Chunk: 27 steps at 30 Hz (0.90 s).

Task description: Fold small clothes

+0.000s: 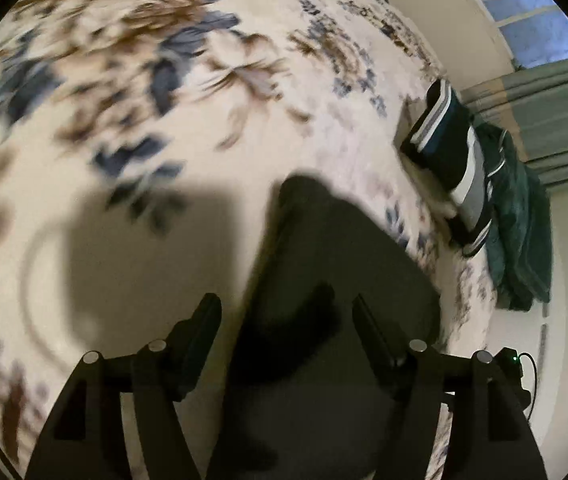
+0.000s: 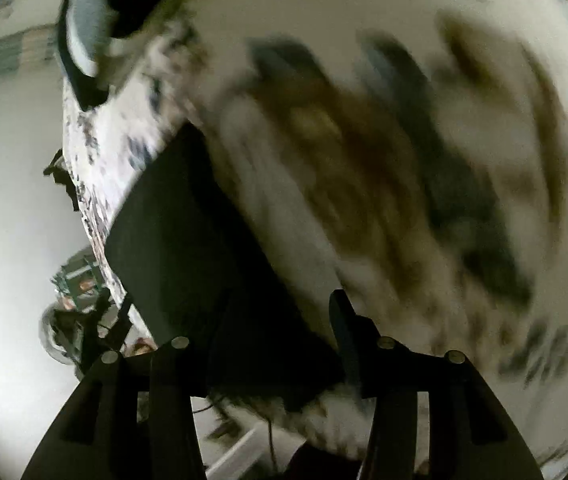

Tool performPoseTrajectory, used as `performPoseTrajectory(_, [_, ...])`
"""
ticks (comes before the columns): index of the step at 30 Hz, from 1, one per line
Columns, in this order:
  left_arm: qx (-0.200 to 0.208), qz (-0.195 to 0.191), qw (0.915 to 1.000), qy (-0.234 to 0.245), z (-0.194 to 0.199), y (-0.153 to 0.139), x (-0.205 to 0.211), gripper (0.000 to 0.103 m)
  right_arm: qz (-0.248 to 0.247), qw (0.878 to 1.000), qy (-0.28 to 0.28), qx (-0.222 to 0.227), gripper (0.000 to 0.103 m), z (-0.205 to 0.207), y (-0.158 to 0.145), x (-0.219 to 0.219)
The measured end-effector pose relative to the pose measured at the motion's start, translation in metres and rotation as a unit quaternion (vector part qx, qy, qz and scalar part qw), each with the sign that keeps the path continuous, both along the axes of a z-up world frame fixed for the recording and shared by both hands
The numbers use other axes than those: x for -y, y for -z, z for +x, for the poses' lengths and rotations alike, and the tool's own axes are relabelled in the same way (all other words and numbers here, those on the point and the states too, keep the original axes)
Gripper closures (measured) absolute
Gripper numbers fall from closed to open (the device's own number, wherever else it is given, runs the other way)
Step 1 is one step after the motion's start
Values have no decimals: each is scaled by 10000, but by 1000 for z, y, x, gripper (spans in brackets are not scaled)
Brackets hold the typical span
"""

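Note:
A small black garment point(image 1: 324, 280) lies flat on a floral bedspread point(image 1: 204, 80) near the bed's edge. My left gripper point(image 1: 286, 312) is open, its fingers straddling the garment's near part just above it. In the right wrist view the same black garment point(image 2: 188, 240) lies along the bed edge. My right gripper point(image 2: 276, 320) is open above the garment's near corner; its left finger is lost against the dark cloth. Both views are blurred by motion.
A folded pile of dark striped clothes point(image 1: 456, 160) and a green blanket point(image 1: 520, 220) sit at the far bed edge. Grey curtains point(image 1: 556, 120) and a window point(image 1: 524, 12) are behind. The floor point(image 2: 12, 200) with clutter point(image 2: 80, 312) lies beside the bed.

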<state>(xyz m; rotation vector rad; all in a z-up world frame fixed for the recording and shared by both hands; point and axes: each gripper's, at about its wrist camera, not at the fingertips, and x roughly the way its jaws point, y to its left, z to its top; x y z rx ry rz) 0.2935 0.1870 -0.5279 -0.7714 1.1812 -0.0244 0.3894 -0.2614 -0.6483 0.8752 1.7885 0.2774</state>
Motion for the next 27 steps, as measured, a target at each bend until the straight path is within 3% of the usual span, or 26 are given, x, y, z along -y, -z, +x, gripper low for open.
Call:
performPoseTrajectory(3, [-243, 146, 9996, 73, -25, 7, 7, 37, 208, 9995, 215, -37, 57, -25, 13, -10])
performPoseTrajectory(4, [-286, 151, 9994, 78, -29, 9, 8, 37, 220, 9992, 272, 185, 66, -29, 7, -15])
performPoseTrajectory(5, [-375, 191, 9991, 79, -35, 13, 11, 37, 77, 9990, 173, 394, 92, -30, 0, -22])
performPoseTrajectory(8, [-432, 99, 9990, 51, -43, 19, 15, 37, -366, 9954, 20, 889, 93, -36, -29, -33])
performPoseTrajectory(13, [-342, 76, 9992, 200, -43, 14, 25, 37, -590, 9936, 265, 929, 96, -51, -61, -10])
performPoseTrajectory(14, [-318, 59, 9992, 251, -43, 14, 26, 37, -680, 9935, 208, 895, 101, -53, -62, -5])
performPoseTrajectory(18, [-333, 3, 9987, 378, -39, 21, 29, 37, -665, 9968, 169, 408, 100, -54, -23, 4])
performPoseTrajectory(20, [-391, 34, 9983, 429, -35, 26, 30, 37, -760, 9964, -200, 317, 100, -48, -9, -1])
performPoseTrajectory(22, [-362, -16, 9984, 439, -35, 28, 29, 37, -809, 9960, -264, 273, 94, -44, -7, 3])
performPoseTrajectory(23, [-327, -61, 9985, 439, -33, 29, 28, 37, -740, 9966, -232, 275, 84, -41, -8, 7])
performPoseTrajectory(24, [-289, -101, 9986, 442, -32, 30, 27, 37, -600, 9975, -160, 327, 62, -37, -9, 11])
performPoseTrajectory(26, [-202, -293, 9984, 447, -29, 35, 25, 37, -126, 9981, 62, 605, 27, -27, -8, 21])
performPoseTrajectory(27, [-162, -404, 9980, 453, -27, 38, 24, 37, 127, 9974, 68, 701, 23, -21, -3, 21])
